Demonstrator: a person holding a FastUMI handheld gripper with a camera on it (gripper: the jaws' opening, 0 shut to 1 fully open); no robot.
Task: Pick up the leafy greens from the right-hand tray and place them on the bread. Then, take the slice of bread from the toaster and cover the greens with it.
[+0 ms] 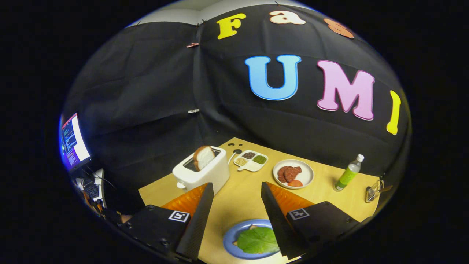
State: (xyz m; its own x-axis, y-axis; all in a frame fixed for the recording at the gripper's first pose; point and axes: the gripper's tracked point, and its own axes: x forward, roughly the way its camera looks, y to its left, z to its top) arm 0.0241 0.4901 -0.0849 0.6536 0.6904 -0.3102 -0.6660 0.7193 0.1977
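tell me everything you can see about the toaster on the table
The toaster is a white, boxy appliance with rounded corners and a smooth, plastic-looking shell. It stands upright on the light wooden table, beyond the open gripper, just past one of its fingers. A dark slot runs along its top, and one slice of bread sticks up out of it, tilted, pale with a brown crust. A small white knob juts from the near end. A divided white dish sits beside it, apart.

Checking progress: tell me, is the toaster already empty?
No: a bread slice stands in the white toaster, beyond the open gripper.
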